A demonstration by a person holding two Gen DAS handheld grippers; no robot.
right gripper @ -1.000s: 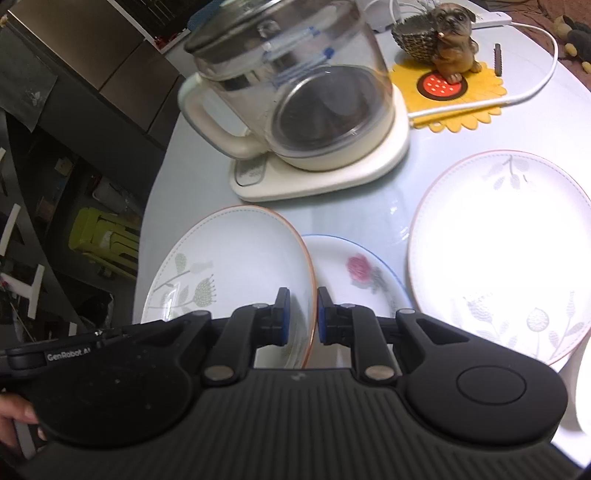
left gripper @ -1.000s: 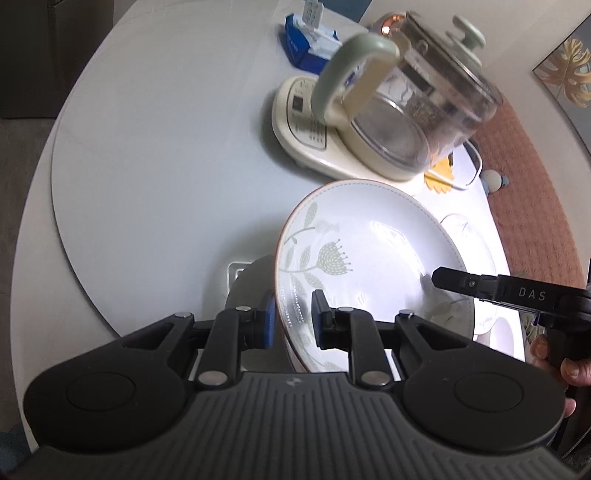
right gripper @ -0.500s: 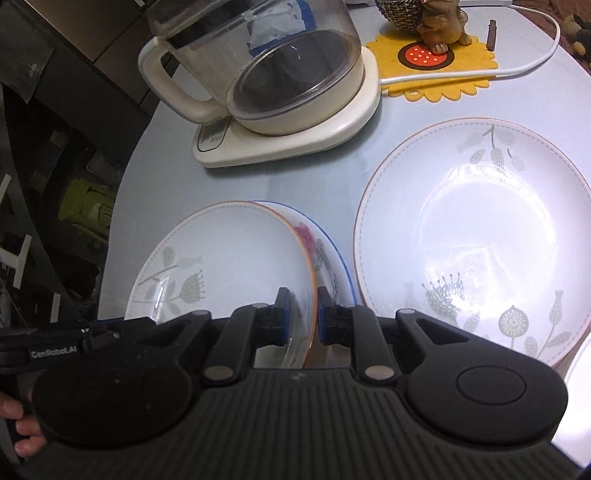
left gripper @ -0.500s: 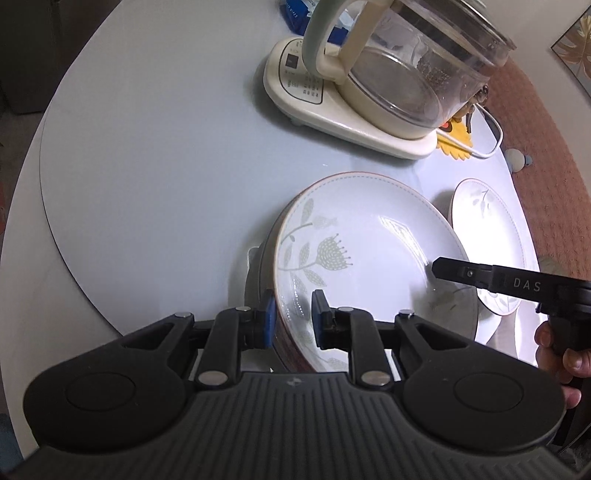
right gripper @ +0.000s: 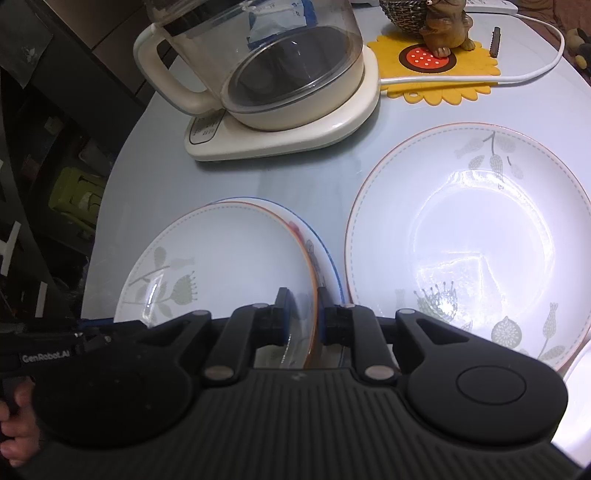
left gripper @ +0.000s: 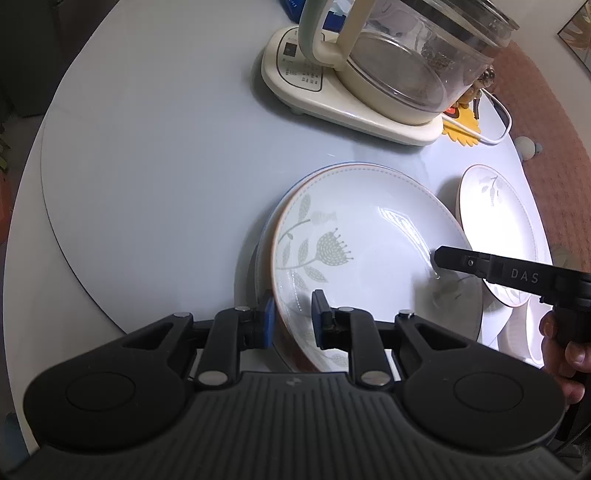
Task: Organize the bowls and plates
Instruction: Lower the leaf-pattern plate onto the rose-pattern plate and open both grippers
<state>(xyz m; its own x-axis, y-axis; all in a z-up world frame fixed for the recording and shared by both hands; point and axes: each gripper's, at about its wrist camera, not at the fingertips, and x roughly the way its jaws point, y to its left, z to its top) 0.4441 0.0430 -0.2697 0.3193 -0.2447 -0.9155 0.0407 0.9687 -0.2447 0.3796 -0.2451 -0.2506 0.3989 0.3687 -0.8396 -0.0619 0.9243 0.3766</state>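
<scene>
Near the front edge of the pale blue tabletop (left gripper: 147, 155), an orange-rimmed plate (left gripper: 369, 251) with a grey flower print is held over a blue-rimmed plate (right gripper: 334, 269), of which only a thin crescent of rim is seen. The upper plate's rim is clenched by both tongs at opposite sides: the left gripper (left gripper: 292, 323) is closed on the near rim in the left wrist view, and the right gripper (right gripper: 301, 321) is closed on the rim nearest the blue-rimmed plate in the right wrist view. Whether the held plate rests flat on the lower one cannot be told.

Just beside this pair, towards the right edge of the tabletop, a larger orange-rimmed plate (right gripper: 469, 240) with plant prints is noted, lying flat and brightly lit. Towards the far edge, a glass kettle (right gripper: 266, 55) is seated on a cream base (right gripper: 280, 136). A yellow flower-shaped mat (right gripper: 443, 77) and a white cable (right gripper: 535, 70) are recorded beside the base. A figurine (right gripper: 447, 26) stands on the mat.
</scene>
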